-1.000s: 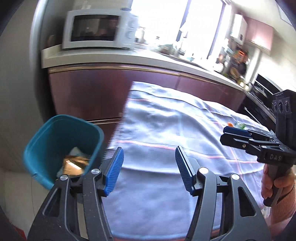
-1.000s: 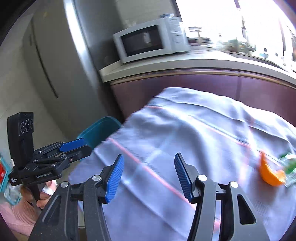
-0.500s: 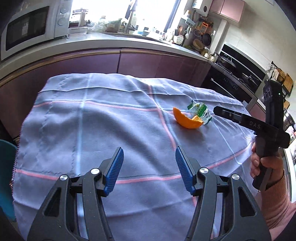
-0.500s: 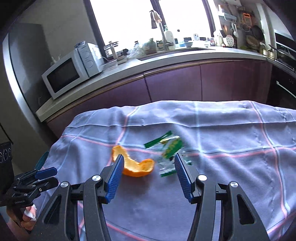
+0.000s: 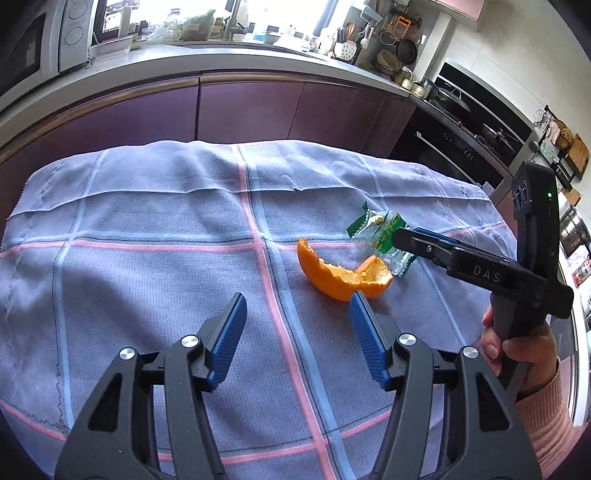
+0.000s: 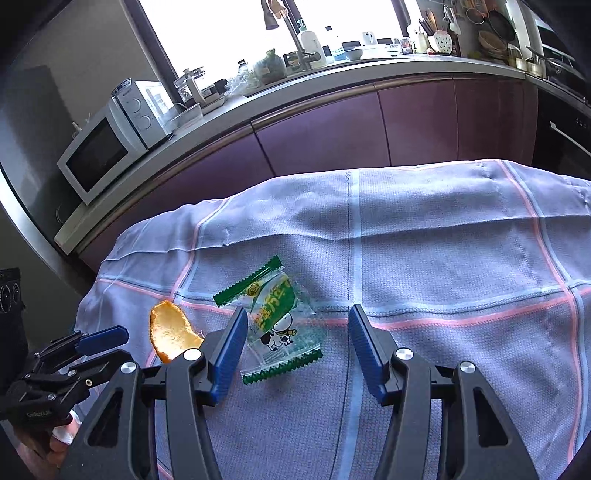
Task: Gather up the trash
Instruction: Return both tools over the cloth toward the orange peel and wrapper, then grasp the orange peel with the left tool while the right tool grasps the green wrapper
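Lying side by side on the clothed tabletop [image 5: 147,258] are a peel [image 5: 343,277] and a wrapper [image 6: 277,325]. Both tongs, left [image 5: 295,317] and right [image 6: 293,332], gape empty. Best to lower the right tongs squarely over the flat wrapper, pinching its raised crinkled edge.

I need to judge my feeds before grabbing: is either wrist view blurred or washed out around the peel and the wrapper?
Left wrist view: sharp; orange peel and wrapper well lit, window glare only above the counter, fisheye bending at the edges. Right wrist view: also sharp; wrapper print readable, peel partly behind the claw, window blown out white.
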A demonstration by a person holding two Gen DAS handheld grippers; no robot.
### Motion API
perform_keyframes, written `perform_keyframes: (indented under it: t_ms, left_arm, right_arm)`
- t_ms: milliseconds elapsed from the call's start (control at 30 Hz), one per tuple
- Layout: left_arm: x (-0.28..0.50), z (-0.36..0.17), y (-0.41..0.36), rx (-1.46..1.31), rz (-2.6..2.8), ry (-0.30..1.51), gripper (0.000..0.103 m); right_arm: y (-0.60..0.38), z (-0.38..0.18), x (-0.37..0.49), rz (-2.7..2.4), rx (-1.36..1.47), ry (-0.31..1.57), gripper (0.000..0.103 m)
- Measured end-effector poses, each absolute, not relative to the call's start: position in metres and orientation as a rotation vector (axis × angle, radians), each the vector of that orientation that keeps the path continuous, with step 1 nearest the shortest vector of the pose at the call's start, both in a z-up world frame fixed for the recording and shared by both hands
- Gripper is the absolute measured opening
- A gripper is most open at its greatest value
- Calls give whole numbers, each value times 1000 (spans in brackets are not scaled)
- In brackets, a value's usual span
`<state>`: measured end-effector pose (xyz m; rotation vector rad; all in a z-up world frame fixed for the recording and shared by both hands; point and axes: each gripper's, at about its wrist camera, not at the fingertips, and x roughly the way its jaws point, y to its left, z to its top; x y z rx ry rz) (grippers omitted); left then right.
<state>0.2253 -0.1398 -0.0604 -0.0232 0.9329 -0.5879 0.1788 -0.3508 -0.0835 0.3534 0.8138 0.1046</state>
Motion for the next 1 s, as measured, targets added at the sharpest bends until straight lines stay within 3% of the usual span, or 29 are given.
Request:
perform_keyframes:
  t_ms: [167,200,233,633,767,867,1000]
  left_arm:
    - [238,-63,-155,-23,-606,960,55]
    - [242,-65,-157,-30,-610,973,49]
    - [244,-67,-160,-40,-622,989,43]
    - [249,-76,-174,-70,-648,1023,28]
    - [243,-75,-173,-64,-648,1010,21]
    - [239,-74,-169,-61,-645,1002,9]
    - [232,-74,-163,-62,-653,1003,6]
  right_arm:
    - [-351,-85,177,123,354,813,51]
    - [-352,-86,177,125,358,813,50]
    - [-352,-86,177,129,364,813,48]
    - [-354,-88,170,163,379,813,26]
    - [-352,-84,165,168,370,798,22]
    - [-352,-81,160,172,373,784,21]
    - [-354,-79,152,177,386,770,20]
